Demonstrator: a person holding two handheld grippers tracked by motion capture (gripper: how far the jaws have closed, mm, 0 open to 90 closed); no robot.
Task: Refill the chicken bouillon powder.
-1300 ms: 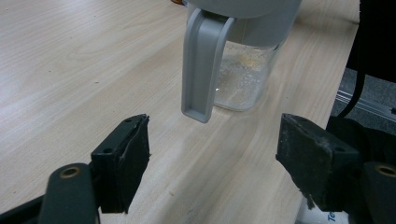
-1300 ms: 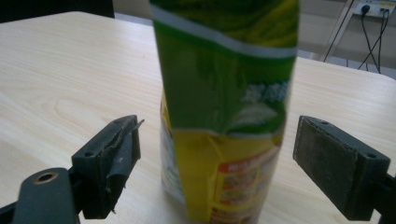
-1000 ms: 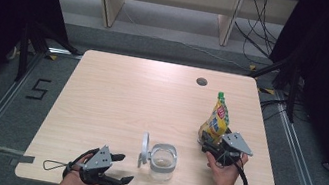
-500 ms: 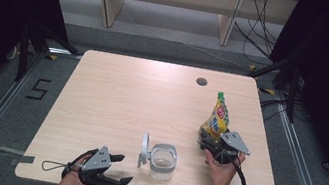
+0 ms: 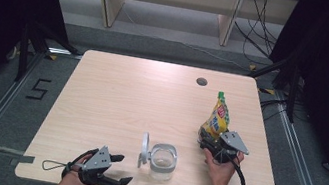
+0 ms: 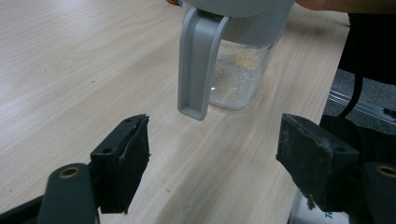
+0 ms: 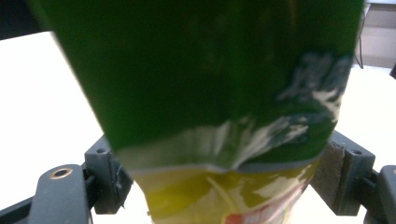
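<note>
Two things matter here: the snack bag (image 5: 218, 119) and the clear jug (image 5: 161, 161). The bag stands upright near the right edge of the worktop (image 5: 126, 96), with the right gripper (image 5: 210, 141) clamped on its lower part, its fingers (image 7: 344, 172) pressing either side. The jug sits near the front edge, its grey handle (image 6: 196, 60) turned towards the left gripper (image 5: 120, 168), whose fingers (image 6: 122, 161) stand wide apart, just short of it. Judging by this, the grasp is done; next the bag must be lifted and tipped over the jug, perhaps while the left gripper steadies the handle.

Jug (image 5: 161, 160) between hand-held grippers — table (image 5: 126, 96) beyond lies open.
</note>
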